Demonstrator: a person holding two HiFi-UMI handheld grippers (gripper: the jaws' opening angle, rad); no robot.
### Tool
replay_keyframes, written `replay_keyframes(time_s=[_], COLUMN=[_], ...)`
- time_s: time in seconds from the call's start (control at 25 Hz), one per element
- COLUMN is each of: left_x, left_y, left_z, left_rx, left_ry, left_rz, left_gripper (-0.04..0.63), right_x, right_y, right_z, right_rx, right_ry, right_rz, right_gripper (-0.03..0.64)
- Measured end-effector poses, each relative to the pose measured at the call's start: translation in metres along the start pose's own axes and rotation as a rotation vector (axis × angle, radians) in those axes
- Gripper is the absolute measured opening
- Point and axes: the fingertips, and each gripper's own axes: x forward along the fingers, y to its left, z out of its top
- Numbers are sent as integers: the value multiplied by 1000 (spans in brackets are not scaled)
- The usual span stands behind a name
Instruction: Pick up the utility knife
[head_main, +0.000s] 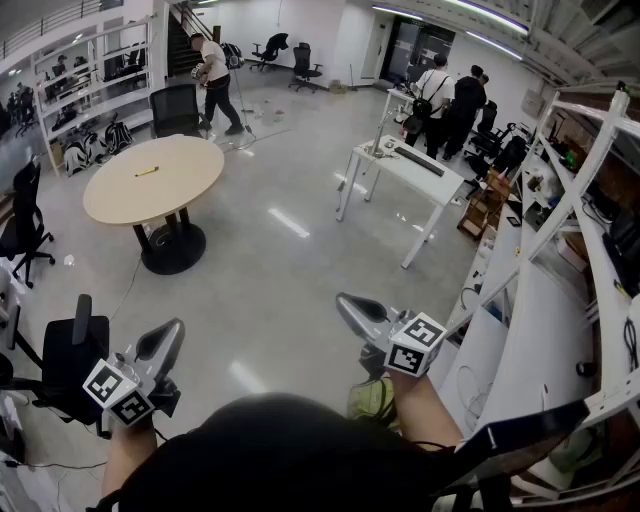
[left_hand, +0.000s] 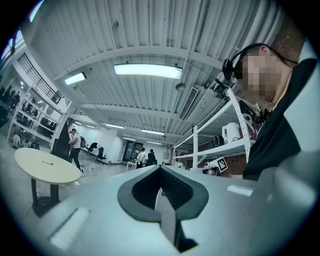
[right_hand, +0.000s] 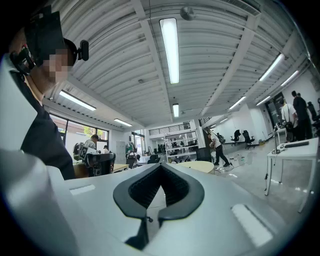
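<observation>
Left grey tongs (head_main: 170, 330) and right grey tongs (head_main: 347, 303) hanging closed, empty, pre-approach; likely yellow utility knife (head_main: 147, 171) lying on round beige counter (head_main: 190, 160), eleven o'clock.

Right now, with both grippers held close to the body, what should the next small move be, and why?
Probably a step toward the round beige table, since the small yellow object on it, likely the utility knife, lies far across the grey floor, well out of reach. The left gripper and right gripper are both shut and empty.
</observation>
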Motion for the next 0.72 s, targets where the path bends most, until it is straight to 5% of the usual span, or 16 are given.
replay_keyframes(time_s=[0.72], left_x=[21], left_y=[-5], left_z=[-7], left_rx=[4], left_ry=[16], left_rz=[9], left_gripper=[-8], right_x=[-3], right_y=[-21], right_z=[1], right_rx=[49], right_ry=[-32], right_rz=[38], right_gripper=[14])
